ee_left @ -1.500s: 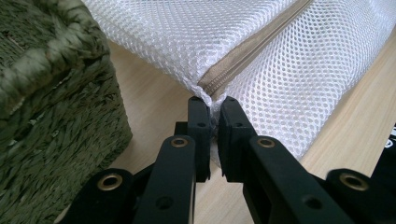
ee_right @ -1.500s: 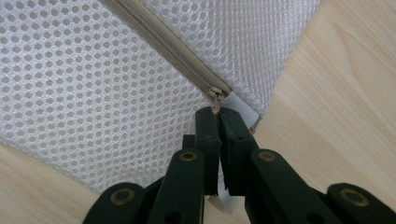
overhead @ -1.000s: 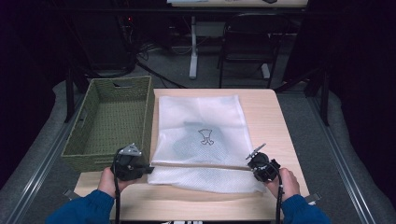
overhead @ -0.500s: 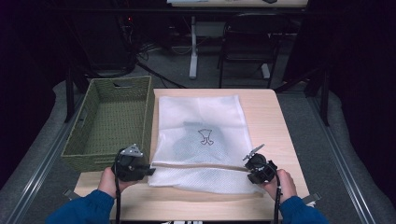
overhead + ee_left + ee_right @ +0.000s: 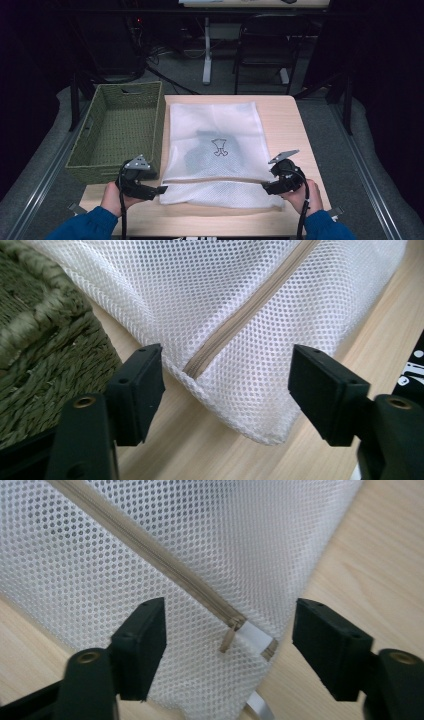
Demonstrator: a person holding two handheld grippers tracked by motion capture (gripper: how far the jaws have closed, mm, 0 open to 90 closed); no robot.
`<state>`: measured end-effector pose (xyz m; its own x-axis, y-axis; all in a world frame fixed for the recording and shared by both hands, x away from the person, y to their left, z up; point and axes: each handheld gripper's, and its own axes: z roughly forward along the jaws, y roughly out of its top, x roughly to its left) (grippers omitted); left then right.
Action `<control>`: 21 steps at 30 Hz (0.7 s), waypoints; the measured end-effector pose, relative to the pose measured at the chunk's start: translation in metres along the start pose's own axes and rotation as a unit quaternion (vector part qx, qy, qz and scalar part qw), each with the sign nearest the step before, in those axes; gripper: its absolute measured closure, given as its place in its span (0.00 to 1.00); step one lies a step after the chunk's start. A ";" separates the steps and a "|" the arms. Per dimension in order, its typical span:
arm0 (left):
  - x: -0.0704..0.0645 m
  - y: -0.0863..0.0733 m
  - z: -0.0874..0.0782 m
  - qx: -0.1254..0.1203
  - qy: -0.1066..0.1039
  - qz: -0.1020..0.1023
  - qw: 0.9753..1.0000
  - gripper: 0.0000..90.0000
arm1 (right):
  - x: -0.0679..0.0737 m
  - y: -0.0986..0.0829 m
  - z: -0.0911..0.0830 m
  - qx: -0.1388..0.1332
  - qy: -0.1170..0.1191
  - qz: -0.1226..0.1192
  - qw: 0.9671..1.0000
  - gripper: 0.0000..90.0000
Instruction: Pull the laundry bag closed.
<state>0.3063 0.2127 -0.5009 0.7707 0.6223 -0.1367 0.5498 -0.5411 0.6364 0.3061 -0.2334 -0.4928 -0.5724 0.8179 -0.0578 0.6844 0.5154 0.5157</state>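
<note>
White mesh bag (image 5: 214, 145) — both grippers wide open at its zipper ends.
Zipper pull (image 5: 228, 639) visible between the right gripper (image 5: 230, 630) jaws; left gripper (image 5: 227, 377) beside the basket (image 5: 45, 355).

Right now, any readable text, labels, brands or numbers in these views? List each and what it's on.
No readable words or numbers.
Mesh laundry bag: a small dark printed emblem, a figure rather than letters, too small to make out.
Left gripper view, right edge: white marks on a black surface, cut off and unreadable.
Zipper pull: no marking visible.
Woven basket: no label visible.
</note>
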 end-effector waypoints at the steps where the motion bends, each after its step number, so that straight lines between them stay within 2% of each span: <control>1: -0.001 0.000 -0.002 0.001 0.006 0.003 1.000 0.29 | 0.000 0.000 -0.002 -0.003 -0.001 0.004 1.000 0.28; 2: -0.001 0.000 -0.002 0.001 0.006 0.003 1.000 0.27 | 0.000 0.000 -0.002 -0.003 -0.001 0.004 1.000 0.28; 4: -0.001 -0.002 -0.008 -0.002 0.014 0.000 1.000 0.21 | -0.003 -0.005 -0.012 -0.014 -0.010 0.006 1.000 0.21; 7: -0.001 -0.007 -0.014 -0.003 0.023 -0.005 1.000 0.18 | -0.006 -0.012 -0.021 -0.021 -0.018 0.018 0.999 0.19; 10: -0.001 -0.012 -0.018 -0.004 0.026 -0.009 1.000 0.17 | -0.008 -0.019 -0.025 -0.024 -0.023 0.019 0.999 0.17; 11: -0.001 -0.016 -0.023 -0.004 0.033 -0.011 0.999 0.17 | -0.009 -0.027 -0.028 -0.019 -0.026 0.024 0.999 0.14; 14: 0.000 -0.021 -0.029 -0.004 0.033 -0.014 0.999 0.17 | -0.013 -0.039 -0.031 -0.015 -0.032 0.031 0.999 0.11; 15: 0.000 -0.025 -0.034 -0.005 0.040 -0.014 0.999 0.17 | -0.014 -0.043 -0.031 -0.015 -0.035 0.035 0.999 0.10; 21: 0.002 -0.041 -0.042 0.004 0.052 -0.022 0.998 0.17 | -0.016 -0.064 -0.029 0.000 -0.049 0.049 0.998 0.05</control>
<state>0.2720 0.2604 -0.4952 0.7082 0.7008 -0.0855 0.5854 -0.5152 0.6260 0.2579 -0.2868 -0.5004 -0.4561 0.8854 -0.0901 0.7344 0.4316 0.5238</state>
